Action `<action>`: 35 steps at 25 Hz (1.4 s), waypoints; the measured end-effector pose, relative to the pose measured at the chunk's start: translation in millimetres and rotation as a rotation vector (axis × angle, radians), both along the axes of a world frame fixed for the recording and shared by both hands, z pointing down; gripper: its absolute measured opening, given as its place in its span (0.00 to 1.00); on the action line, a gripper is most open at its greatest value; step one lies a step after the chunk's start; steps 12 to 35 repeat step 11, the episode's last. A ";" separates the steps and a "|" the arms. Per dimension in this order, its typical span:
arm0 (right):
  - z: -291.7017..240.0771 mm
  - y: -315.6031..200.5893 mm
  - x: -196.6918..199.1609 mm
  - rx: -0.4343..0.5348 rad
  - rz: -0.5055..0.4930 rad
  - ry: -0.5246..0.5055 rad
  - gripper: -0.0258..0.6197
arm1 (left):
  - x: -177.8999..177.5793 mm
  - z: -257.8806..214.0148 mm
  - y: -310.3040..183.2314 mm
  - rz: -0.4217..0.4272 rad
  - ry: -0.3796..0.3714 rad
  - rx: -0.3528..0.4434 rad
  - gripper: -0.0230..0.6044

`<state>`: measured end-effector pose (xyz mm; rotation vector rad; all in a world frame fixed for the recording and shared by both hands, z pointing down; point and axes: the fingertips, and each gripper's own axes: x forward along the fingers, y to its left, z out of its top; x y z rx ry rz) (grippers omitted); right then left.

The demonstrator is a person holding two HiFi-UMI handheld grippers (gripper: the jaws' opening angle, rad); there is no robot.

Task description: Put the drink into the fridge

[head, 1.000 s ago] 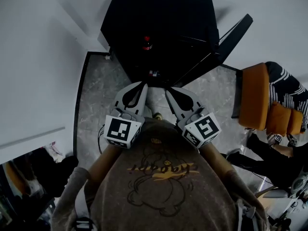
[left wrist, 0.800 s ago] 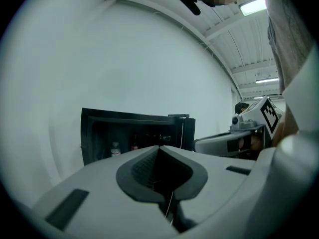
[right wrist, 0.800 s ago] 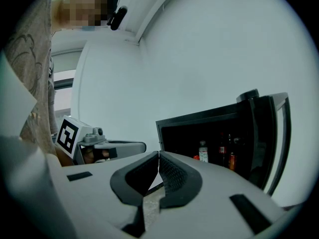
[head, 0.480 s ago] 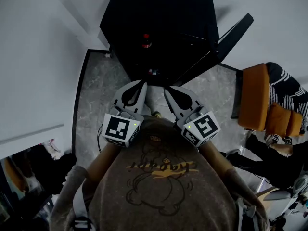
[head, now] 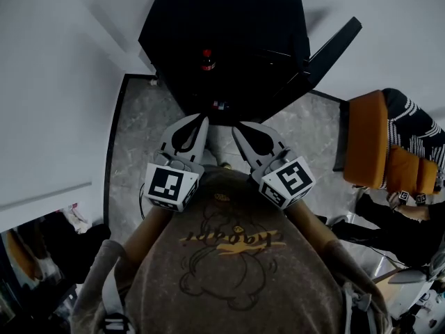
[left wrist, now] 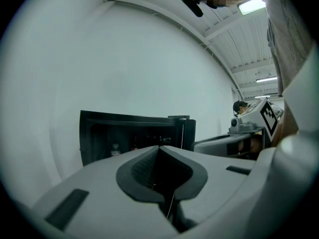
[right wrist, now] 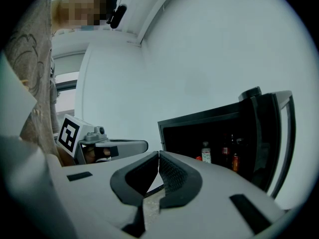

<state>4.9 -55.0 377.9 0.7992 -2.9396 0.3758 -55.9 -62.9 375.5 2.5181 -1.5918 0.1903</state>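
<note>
Left gripper view is taken up by the left gripper [left wrist: 159, 148], whose jaws are pressed shut tip to tip, with nothing held between them. In the right gripper view, the right gripper [right wrist: 159, 154] is likewise closed: its jaws meet at the tips above a narrow slit, and nothing is gripped there.

From the head view, both grippers are seen held side by side close to the person's chest, tips aimed toward the fridge [head: 229, 19]. The drink [head: 206, 60], a dark bottle with a red cap, is set inside the open fridge. It lies well apart from both pairs of jaws, roughly straight ahead of the left gripper's tips and to the left of the right gripper's line. It is stood upright, its long axis vertical and the cap at the top.

The door [head: 334, 44] is swung open on the fridge's right side. A strip of grey stone floor [head: 139, 138] is seen between the jaws and the fridge. In the right gripper view several bottles [right wrist: 206, 152] are seen upright inside the fridge, beyond the jaws and to their right. Which of them is the red-capped drink cannot be told there.
</note>
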 end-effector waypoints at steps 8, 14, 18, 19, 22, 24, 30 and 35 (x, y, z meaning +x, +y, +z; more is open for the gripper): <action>0.3 -3.8 1.0 -0.001 -0.004 -0.004 0.07 | 0.7 -1.7 -7.5 -0.003 -0.006 0.012 0.05; 0.7 -5.6 1.6 -0.003 -0.005 -0.005 0.07 | 1.3 -1.8 -9.4 -0.003 -0.007 0.014 0.05; 0.7 -5.6 1.6 -0.003 -0.005 -0.005 0.07 | 1.3 -1.8 -9.4 -0.003 -0.007 0.014 0.05; 0.7 -5.6 1.6 -0.003 -0.005 -0.005 0.07 | 1.3 -1.8 -9.4 -0.003 -0.007 0.014 0.05; 0.7 -5.6 1.6 -0.003 -0.005 -0.005 0.07 | 1.3 -1.8 -9.4 -0.003 -0.007 0.014 0.05; 0.7 -5.6 1.6 -0.003 -0.005 -0.005 0.07 | 1.3 -1.8 -9.4 -0.003 -0.007 0.014 0.05; 0.7 -5.6 1.6 -0.003 -0.005 -0.005 0.07 | 1.3 -1.8 -9.4 -0.003 -0.007 0.014 0.05; 0.7 -5.6 1.6 -0.003 -0.005 -0.005 0.07 | 1.3 -1.8 -9.4 -0.003 -0.007 0.014 0.05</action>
